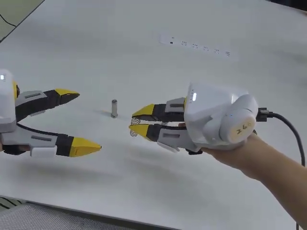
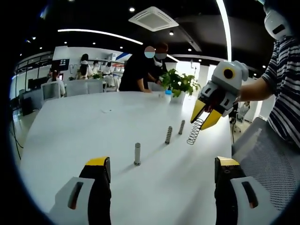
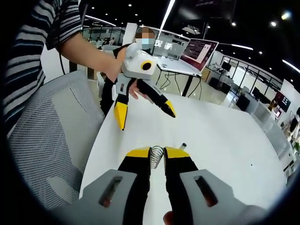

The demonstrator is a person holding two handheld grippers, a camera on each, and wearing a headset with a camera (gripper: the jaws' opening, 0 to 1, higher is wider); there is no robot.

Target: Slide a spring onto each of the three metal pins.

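A bare metal pin (image 1: pixel 114 109) stands upright on the white table (image 1: pixel 144 57), between the two grippers. My right gripper (image 1: pixel 137 122) is shut on a small spring (image 1: pixel 135 127), a short way right of that pin and just above the table. My left gripper (image 1: pixel 78 120) hangs open and empty to the pin's left. In the left gripper view the bare pin (image 2: pixel 137 153) is nearest; two pins wearing springs (image 2: pixel 168 134) (image 2: pixel 181 127) stand behind it, and the held spring (image 2: pixel 194 131) dangles from the right gripper (image 2: pixel 205 117). In the right gripper view the spring (image 3: pixel 157 156) sits between my fingertips, the pin (image 3: pixel 183 146) just beyond.
A white power strip (image 1: pixel 194 44) lies at the table's far side. A mesh chair (image 3: pixel 47 140) stands at the near table edge. People, a potted plant (image 2: pixel 180 82) and a laptop (image 3: pixel 199 51) are at the table's ends.
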